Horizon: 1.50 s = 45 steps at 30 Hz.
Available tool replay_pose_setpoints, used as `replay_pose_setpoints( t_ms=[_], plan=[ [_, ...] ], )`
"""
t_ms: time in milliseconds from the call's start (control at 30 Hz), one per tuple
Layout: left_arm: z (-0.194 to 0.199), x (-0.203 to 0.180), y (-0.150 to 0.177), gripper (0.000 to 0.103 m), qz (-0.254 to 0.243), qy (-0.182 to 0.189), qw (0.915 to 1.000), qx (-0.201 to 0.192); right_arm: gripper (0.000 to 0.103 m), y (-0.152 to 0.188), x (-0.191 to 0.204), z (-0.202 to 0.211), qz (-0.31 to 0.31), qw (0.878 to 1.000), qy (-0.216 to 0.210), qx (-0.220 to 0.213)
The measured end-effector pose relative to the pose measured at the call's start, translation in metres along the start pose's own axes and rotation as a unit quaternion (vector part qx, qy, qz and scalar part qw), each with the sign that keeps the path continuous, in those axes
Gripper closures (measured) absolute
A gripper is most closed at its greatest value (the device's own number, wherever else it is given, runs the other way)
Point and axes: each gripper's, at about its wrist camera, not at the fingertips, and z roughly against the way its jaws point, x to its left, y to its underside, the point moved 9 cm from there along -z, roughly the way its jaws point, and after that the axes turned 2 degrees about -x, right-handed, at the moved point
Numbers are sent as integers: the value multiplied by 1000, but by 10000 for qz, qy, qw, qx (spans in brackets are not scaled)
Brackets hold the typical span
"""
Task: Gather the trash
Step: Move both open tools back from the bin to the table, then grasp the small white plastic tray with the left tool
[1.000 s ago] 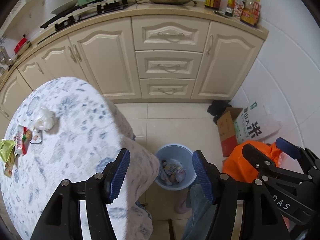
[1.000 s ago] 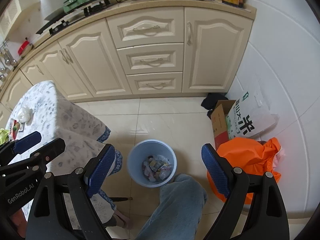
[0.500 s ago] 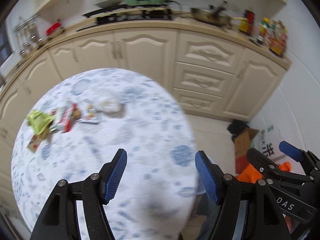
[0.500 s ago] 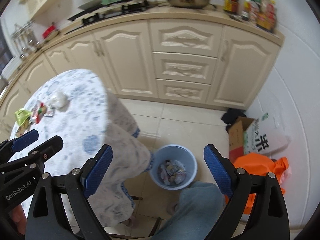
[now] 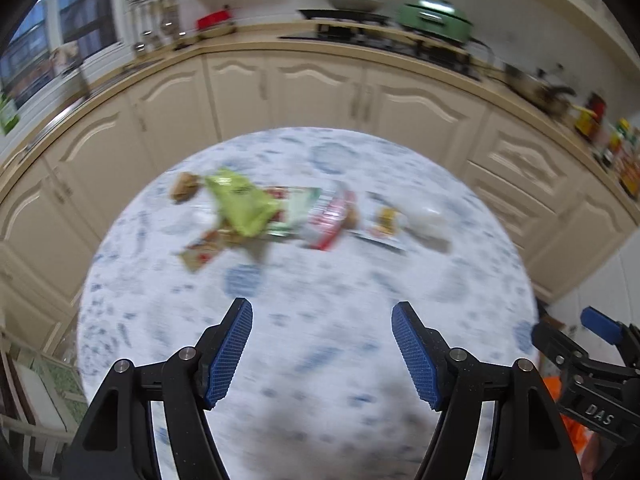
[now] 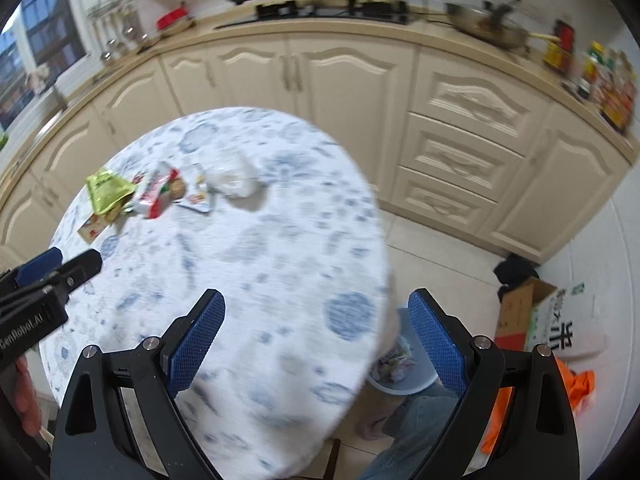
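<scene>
While both sets of fingers stand open and empty, the wrappers (image 5: 276,208) lie in a row across the desk's (image 5: 320,360) far half, straight ahead of the left gripper (image 5: 322,354), up-left of the right gripper (image 6: 316,336).

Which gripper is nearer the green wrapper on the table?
Left. The left gripper faces the green wrapper almost straight ahead across the table. The right gripper sits further toward the table's bin-side edge, with the wrapper far off to its left.
</scene>
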Motion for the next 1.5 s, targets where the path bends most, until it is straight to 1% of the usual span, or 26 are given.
replay_pose_setpoints(
  t_ms=[67,167,267,333,400,567,700,900,1100,1167,1200,1233,1267,1300,1333,1367,1433,1500],
  plan=[
    [-9,27,-1,34,151,-193,9997,57,9,-3,13,-7,75,9999,-84,47],
    [-25,63,-4,34,336,-331,9988,106,9,-9,38,-21,216,9995,-177,123],
    [-41,89,-8,34,479,-446,9977,192,9,-16,57,-34,325,9990,-229,211],
    [-52,103,-12,34,496,-435,9975,242,9,-20,70,-45,389,9985,-259,286],
    [-66,113,-20,34,503,-316,9979,262,9,-24,83,-56,444,9979,-317,357],
    [-104,124,-28,34,390,-229,9979,462,9,-34,107,-80,529,9964,-421,514],
    [-131,131,-31,34,395,-166,9974,587,9,-38,121,-95,610,9951,-461,634],
    [-154,135,-38,34,366,-94,9972,648,9,-38,136,-114,771,9925,-453,830],
    [-166,133,-34,33,349,-71,9973,645,9,-37,142,-123,799,9915,-452,926],
    [-166,133,-34,36,306,-180,9978,558,9,-36,141,-126,802,9912,-420,964],
    [-167,133,-34,36,317,-219,9979,527,9,-35,141,-127,799,9910,-411,989],
    [-166,132,-33,40,325,-229,9980,498,9,-35,142,-128,792,9908,-414,1017],
    [-166,130,-33,48,294,-208,9984,438,9,-34,142,-130,775,9906,-424,1043],
    [-165,127,-32,54,245,-203,9987,410,9,-33,142,-130,755,9905,-432,1063],
    [-164,124,-32,68,166,-218,9989,388,9,-32,142,-131,735,9905,-437,1079],
    [-163,119,-31,76,115,-175,9991,370,9,-32,141,-131,722,9905,-437,1089],
    [-161,118,-30,77,90,-245,9990,358,9,-32,141,-131,706,9905,-435,1094],
    [-160,119,-30,78,122,-211,9990,368,9,-32,142,-131,718,9906,-453,1074]
  ],
)
